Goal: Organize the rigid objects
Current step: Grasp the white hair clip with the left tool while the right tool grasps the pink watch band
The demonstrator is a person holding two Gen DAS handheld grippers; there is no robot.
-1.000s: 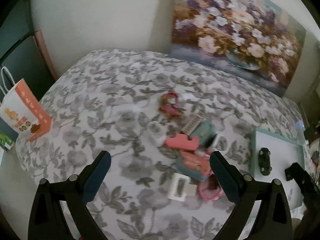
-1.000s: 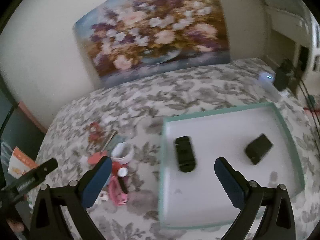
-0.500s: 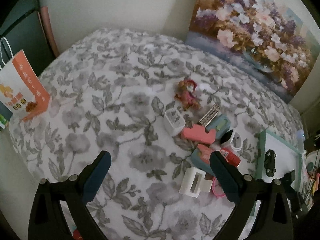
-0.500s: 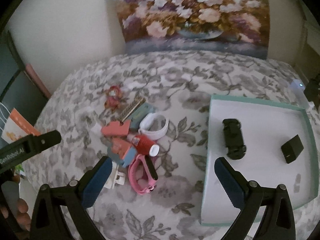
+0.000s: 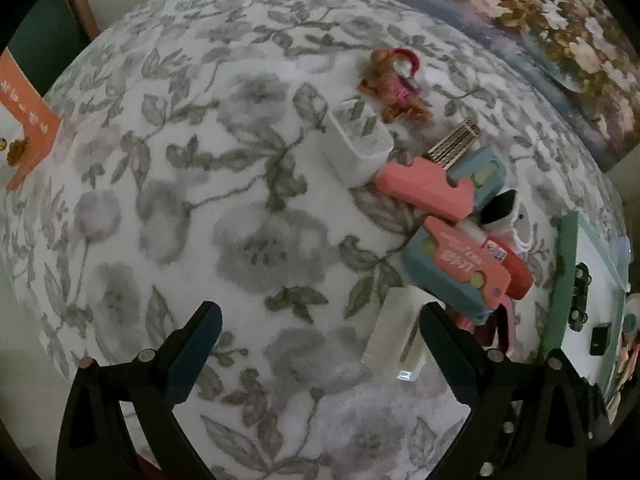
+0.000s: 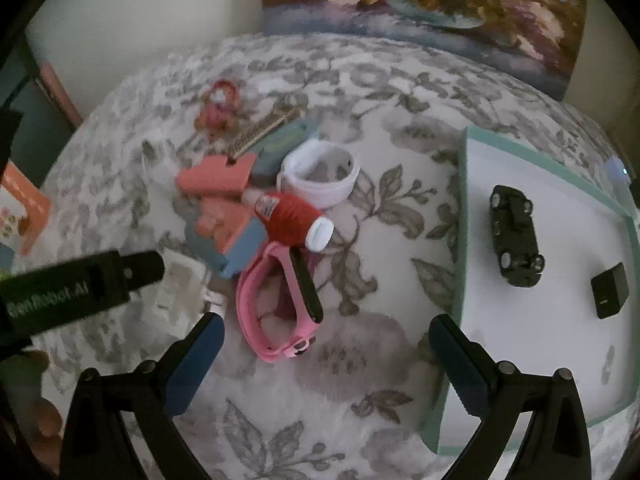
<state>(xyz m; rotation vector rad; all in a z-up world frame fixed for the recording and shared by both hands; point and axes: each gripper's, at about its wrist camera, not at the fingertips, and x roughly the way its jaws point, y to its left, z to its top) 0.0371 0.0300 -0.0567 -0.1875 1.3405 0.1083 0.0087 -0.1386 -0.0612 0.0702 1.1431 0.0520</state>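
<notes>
A heap of small items lies on the floral bedspread. It holds a pink watch band, a red bottle, a white band, a salmon piece, a teal box, a comb, a white plug and a little doll. My right gripper hangs open just in front of the pink band. My left gripper is open over bare bedspread, its right finger beside a clear clip. The green-rimmed tray holds a black toy car and a black cube.
An orange paper bag stands at the bed's left edge. A flower painting leans on the wall behind the bed. A small white device with a light sits past the tray's far corner. The left gripper's body crosses the right wrist view.
Both grippers have come down closer to the heap. The right one swung left from over the tray to the pink band. Both stayed open.
</notes>
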